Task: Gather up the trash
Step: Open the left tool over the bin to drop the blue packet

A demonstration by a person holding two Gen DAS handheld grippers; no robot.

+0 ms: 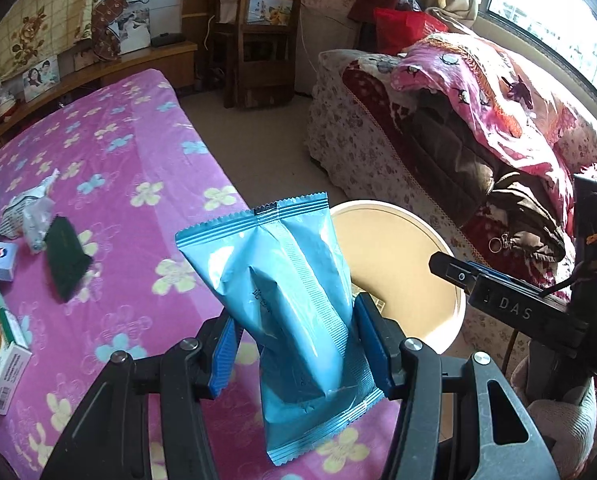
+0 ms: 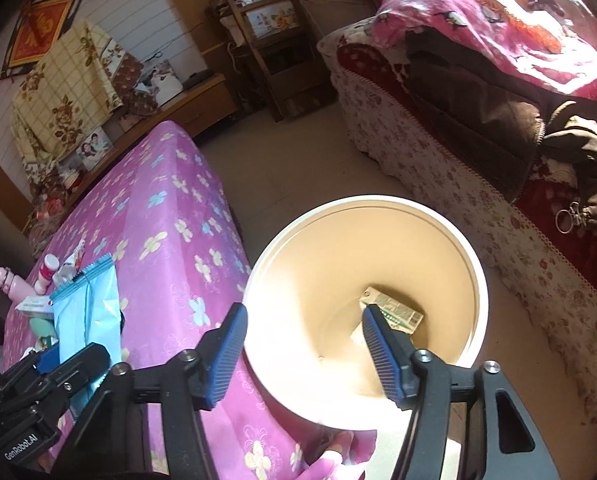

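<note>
In the left wrist view, the left gripper (image 1: 294, 344) pinches a shiny light-blue foil snack packet (image 1: 286, 304) between its blue pads, upright at the centre of the frame, over the edge of the counter with the pink flowered cloth (image 1: 130, 184). Behind it, right of centre, stands a round cream plastic bin (image 1: 454, 280). In the right wrist view, the right gripper (image 2: 302, 344) is spread with nothing between its pads, above the bin, where a small greenish carton (image 2: 398, 308) lies at the bottom.
</note>
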